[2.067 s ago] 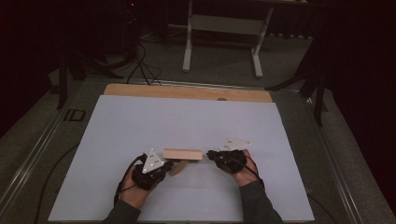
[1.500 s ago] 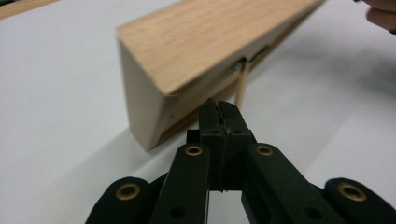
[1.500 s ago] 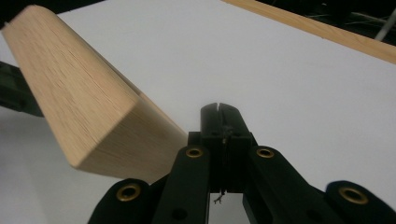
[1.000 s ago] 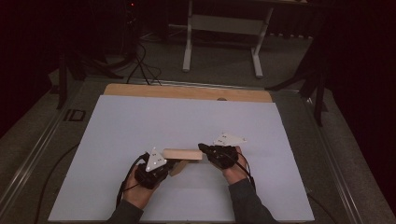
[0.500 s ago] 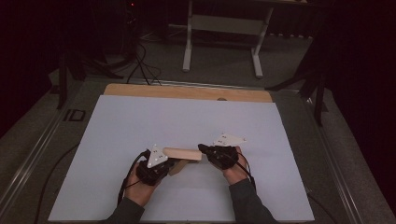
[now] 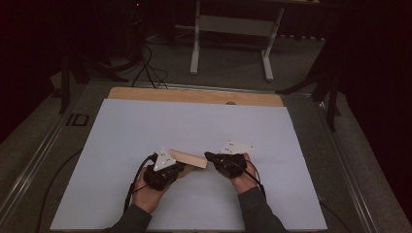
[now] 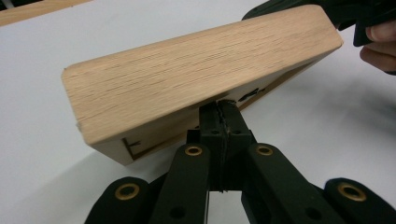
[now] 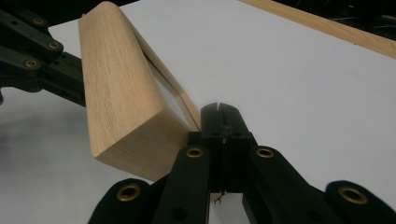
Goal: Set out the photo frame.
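wooden block (image 6: 188, 158) tilted up off the white sheet (image 6: 194, 121) | left gripper (image 7: 219, 109) pinching its lower rim | right gripper (image 8: 219, 116) clamped on the other end

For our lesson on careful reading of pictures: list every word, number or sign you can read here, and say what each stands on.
"ID": dark letters on the grey floor strip beside the table's far left corner.
Dark marks on the underside of the wooden block, near the left gripper: too partial to read.
Nothing legible on the right gripper.
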`<state>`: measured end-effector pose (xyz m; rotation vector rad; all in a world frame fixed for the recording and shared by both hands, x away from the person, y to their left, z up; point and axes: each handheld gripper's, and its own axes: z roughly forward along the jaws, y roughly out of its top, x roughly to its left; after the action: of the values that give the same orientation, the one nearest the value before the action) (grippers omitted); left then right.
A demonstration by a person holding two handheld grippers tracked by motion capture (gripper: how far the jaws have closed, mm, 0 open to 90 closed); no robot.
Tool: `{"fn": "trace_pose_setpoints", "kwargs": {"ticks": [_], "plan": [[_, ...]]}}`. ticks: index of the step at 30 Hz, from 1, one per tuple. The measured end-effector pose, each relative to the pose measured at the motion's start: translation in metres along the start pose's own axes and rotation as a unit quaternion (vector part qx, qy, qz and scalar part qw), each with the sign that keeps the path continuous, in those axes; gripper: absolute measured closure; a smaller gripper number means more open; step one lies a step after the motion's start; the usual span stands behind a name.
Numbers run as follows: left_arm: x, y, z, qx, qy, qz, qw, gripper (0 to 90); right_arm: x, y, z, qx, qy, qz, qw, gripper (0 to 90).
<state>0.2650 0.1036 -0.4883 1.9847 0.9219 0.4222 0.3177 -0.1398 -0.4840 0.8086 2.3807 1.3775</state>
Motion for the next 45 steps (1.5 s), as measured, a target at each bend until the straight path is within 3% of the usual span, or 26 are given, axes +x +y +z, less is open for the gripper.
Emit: {"fn": "trace_pose_setpoints", "kwargs": {"ticks": [45], "plan": [[0.005,-0.001,0.007,0.007,0.014,-0.005,0.9999,89.7,0.02,-0.001,0.003,0.012,0.025,-0.026,0.9993,89.6]]}}
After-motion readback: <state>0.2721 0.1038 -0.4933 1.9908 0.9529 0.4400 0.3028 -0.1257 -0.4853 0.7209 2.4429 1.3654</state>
